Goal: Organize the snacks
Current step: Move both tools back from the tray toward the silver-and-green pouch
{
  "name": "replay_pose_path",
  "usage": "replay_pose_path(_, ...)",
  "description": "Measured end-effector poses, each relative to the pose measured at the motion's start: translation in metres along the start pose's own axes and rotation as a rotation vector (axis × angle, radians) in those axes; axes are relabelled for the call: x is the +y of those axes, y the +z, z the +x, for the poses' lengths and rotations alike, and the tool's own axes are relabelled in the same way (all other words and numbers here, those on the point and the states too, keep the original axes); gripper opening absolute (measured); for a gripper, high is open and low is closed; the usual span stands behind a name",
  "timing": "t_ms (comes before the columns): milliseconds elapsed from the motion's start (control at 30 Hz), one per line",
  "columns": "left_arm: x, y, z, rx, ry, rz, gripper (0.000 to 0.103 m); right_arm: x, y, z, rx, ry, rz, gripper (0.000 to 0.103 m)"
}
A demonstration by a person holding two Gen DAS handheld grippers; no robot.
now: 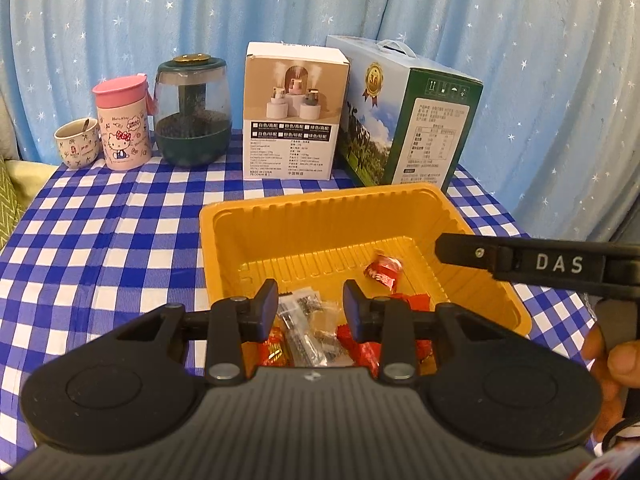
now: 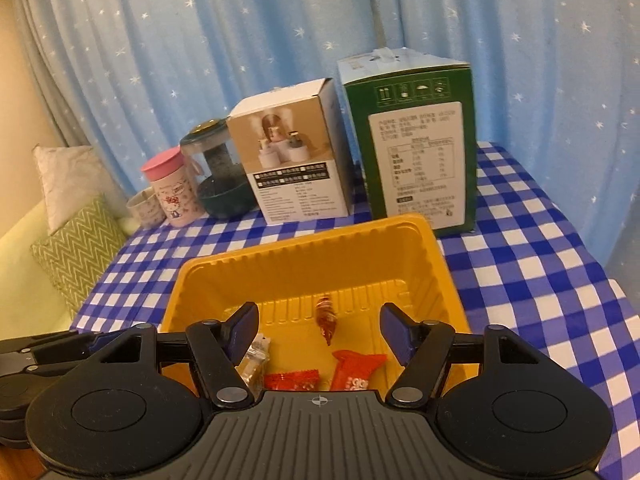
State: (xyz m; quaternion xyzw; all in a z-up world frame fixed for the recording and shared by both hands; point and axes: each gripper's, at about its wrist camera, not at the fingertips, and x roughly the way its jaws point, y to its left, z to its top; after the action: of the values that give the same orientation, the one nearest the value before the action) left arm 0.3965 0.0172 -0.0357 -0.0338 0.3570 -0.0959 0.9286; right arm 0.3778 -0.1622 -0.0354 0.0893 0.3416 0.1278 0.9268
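A yellow plastic tray (image 1: 320, 208) (image 2: 304, 256) sits on the blue checked table and holds several wrapped snacks. Red candy wrappers (image 1: 382, 270) (image 2: 354, 370) and a clear packet (image 1: 308, 328) (image 2: 252, 364) lie in its near half. A small brown wrapped candy (image 2: 325, 318) shows in mid-tray in the right wrist view. My left gripper (image 1: 310, 306) is open and empty above the tray's near edge. My right gripper (image 2: 318, 330) is open and empty over the tray; its black finger (image 1: 520, 260) reaches in from the right in the left wrist view.
At the back of the table stand a small cup with a spoon (image 1: 76, 144), a pink Hello Kitty mug (image 1: 124, 128), a dark green jar (image 1: 192, 112), a white humidifier box (image 1: 294, 112) and a green carton (image 1: 404, 120) (image 2: 416, 152). Blue starred curtain behind. Cushions (image 2: 76, 248) lie left of the table.
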Motion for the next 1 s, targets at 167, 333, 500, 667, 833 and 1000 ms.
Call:
replay_pose_path(167, -0.002, -0.004, -0.007, 0.005, 0.005, -0.007, 0.031, -0.007, -0.001, -0.012, -0.001, -0.024, 0.012, 0.067)
replay_pose_path(333, -0.007, -0.009, -0.02, 0.004, 0.008, -0.005, 0.031, -0.011, -0.002, -0.03, -0.004, -0.039, 0.02, 0.067)
replay_pose_path(500, -0.014, -0.015, -0.04, -0.005, 0.004, -0.009, 0.034, -0.012, -0.009, -0.052, 0.006, -0.038, 0.029, 0.067)
replay_pose_path(667, -0.021, -0.026, -0.066, -0.016, 0.0, -0.017, 0.039, -0.008, -0.023, -0.077, 0.022, -0.053, 0.007, 0.067)
replay_pose_path(833, -0.025, -0.04, -0.092, -0.017, -0.009, -0.023, 0.047, 0.0, -0.04, -0.107, 0.017, -0.065, -0.006, 0.067)
replay_pose_path(1000, -0.029, -0.057, -0.119, -0.023, 0.002, -0.02, 0.056, 0.009, -0.055, -0.134, 0.02, -0.075, -0.023, 0.067)
